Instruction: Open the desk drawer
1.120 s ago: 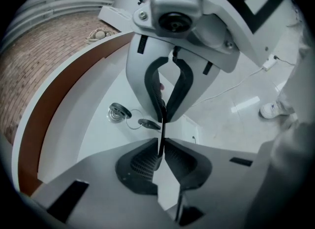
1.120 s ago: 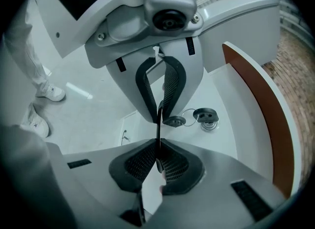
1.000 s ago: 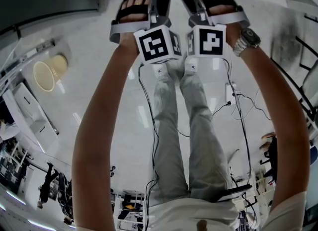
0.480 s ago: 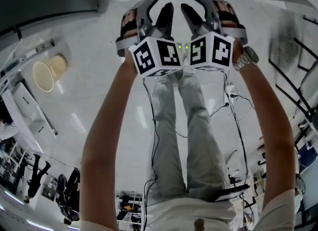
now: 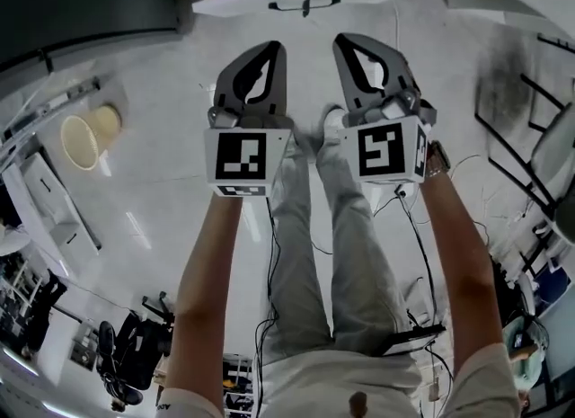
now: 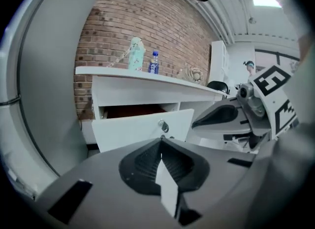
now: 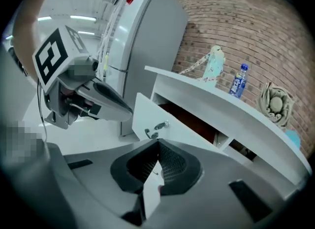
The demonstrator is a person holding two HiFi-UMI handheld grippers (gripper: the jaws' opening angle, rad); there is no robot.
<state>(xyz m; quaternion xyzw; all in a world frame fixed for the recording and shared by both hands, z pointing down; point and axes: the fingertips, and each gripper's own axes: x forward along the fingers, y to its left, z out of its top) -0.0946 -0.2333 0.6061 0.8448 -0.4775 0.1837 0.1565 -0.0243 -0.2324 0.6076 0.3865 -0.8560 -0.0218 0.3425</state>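
Though short of open drawer (image 5: 243, 1), left gripper (image 5: 273, 49), right gripper (image 5: 347, 43): jaws freshly together.

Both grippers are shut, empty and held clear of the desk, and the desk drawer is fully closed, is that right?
Not quite. The drawer is not closed: the left gripper view shows its white front pulled out, with the dark inside open behind it. The rest is right: the left gripper and right gripper are shut, empty and clear of the desk.
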